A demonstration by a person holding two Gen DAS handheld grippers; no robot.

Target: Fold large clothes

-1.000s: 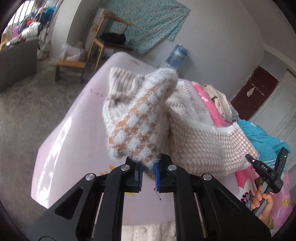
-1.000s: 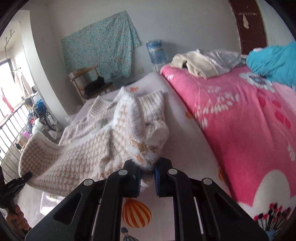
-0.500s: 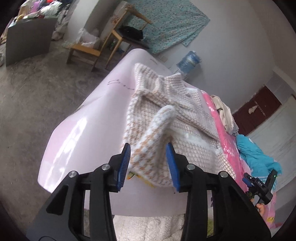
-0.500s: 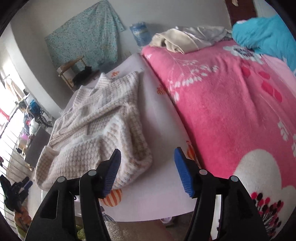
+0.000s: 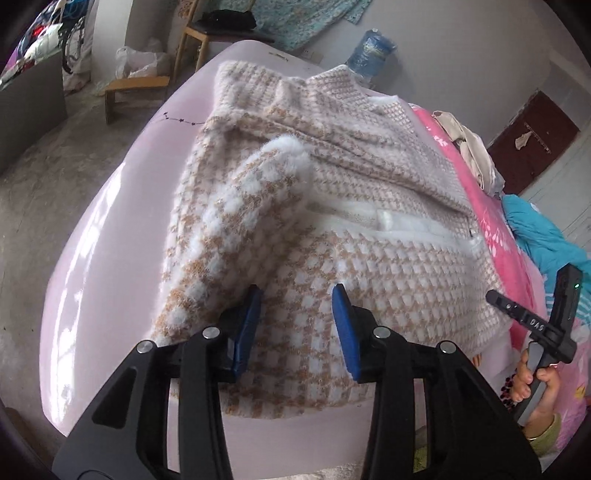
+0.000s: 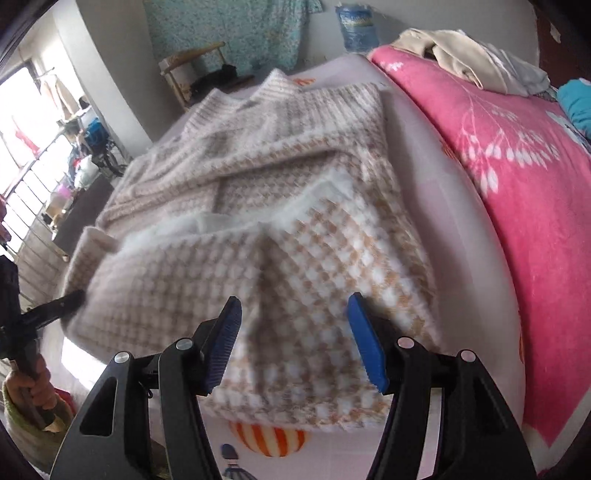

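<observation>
A fluffy beige-and-white checked sweater lies on the pale pink bed sheet, its near part folded back over the body with a white inner hem showing. My left gripper is open and empty just above the sweater's near edge. The sweater also fills the right wrist view. My right gripper is open and empty over its near folded edge. The right gripper also shows at the far right of the left wrist view.
A pink flowered blanket covers the bed to the right, with cream clothes and a teal garment piled on it. A wooden chair, a low stool and a water bottle stand beyond the bed.
Both grippers have let go of the sweater and opened. The lifted fold dropped onto the sweater's body. Both grippers now sit close over the near edge.
</observation>
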